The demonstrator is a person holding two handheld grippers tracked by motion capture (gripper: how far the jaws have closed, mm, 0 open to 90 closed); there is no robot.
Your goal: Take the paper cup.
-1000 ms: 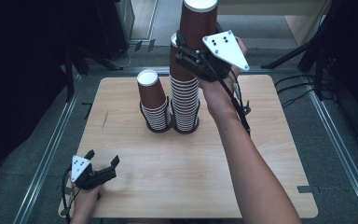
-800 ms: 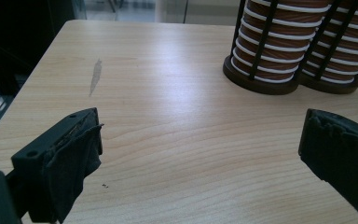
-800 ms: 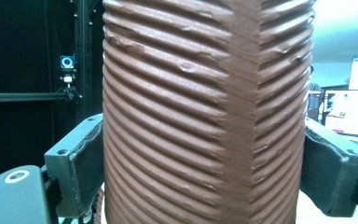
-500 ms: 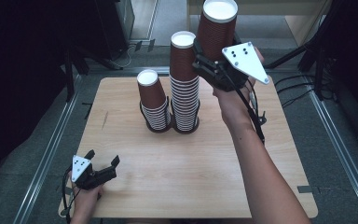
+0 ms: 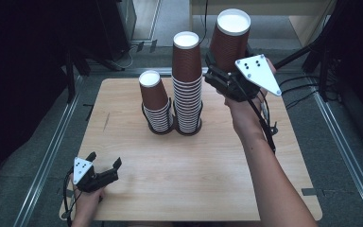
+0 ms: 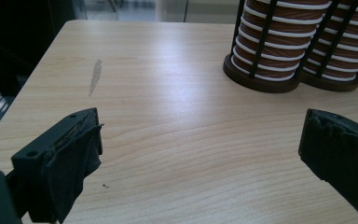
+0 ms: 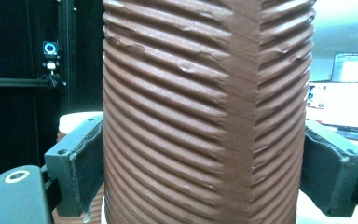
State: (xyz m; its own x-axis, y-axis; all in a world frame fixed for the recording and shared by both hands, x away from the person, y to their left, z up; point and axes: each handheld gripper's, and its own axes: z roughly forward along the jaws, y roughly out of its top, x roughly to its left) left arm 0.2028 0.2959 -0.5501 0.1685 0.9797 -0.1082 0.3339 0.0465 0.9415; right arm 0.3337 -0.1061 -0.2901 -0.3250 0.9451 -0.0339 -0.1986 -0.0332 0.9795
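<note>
My right gripper (image 5: 222,71) is shut on a brown ribbed paper cup (image 5: 230,40), held upside down in the air just right of the tall cup stack (image 5: 187,85). In the right gripper view both pads press the sides of the cup (image 7: 205,112). A shorter stack (image 5: 155,101) stands to the left of the tall one. Both stacks sit in black wire holders at the back middle of the wooden table (image 5: 194,179). My left gripper (image 5: 105,159) rests open near the front left corner, jaws wide with nothing between them (image 6: 200,140). The stack bases (image 6: 272,56) lie ahead of it.
Cables (image 5: 307,94) trail off the table's right side. Metal rails (image 5: 42,161) run along the floor beside both table edges. A lit monitor (image 7: 345,93) shows behind the held cup. A grey smear (image 6: 94,77) marks the table's left part.
My right gripper has carried the cup rightward and a little down, from above the tall stack to beside its top. The left gripper has not moved.
</note>
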